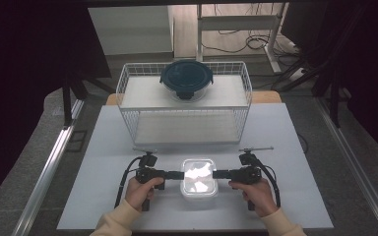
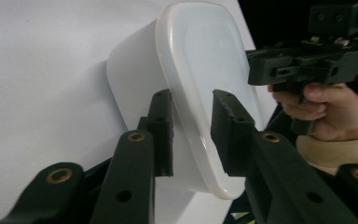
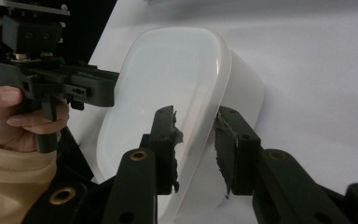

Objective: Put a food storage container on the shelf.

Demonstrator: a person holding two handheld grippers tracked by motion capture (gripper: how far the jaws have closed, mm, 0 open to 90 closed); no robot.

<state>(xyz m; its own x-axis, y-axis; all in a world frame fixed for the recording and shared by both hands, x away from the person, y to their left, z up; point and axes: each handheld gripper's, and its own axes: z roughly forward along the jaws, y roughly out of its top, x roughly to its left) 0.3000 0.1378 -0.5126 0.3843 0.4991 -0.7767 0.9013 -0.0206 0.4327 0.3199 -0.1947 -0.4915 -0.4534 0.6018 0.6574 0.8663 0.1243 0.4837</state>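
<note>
A white rectangular container (image 1: 199, 177) with a white lid stands on the table near its front edge. My left gripper (image 1: 179, 173) comes at it from the left and my right gripper (image 1: 215, 173) from the right, each held in a hand. In the left gripper view the left gripper (image 2: 191, 107) straddles the container's (image 2: 200, 56) rim, one jaw over the lid and one beside the wall; the pads stand a little apart from it. The right gripper (image 3: 196, 116) straddles the opposite rim of the container (image 3: 177, 70) the same way. Both are open around the rim.
A white wire basket rack (image 1: 184, 105) stands at the back of the table (image 1: 103, 196). A round glass bowl with a dark blue lid (image 1: 186, 78) sits on the rack's top shelf. Dark curtains flank the table.
</note>
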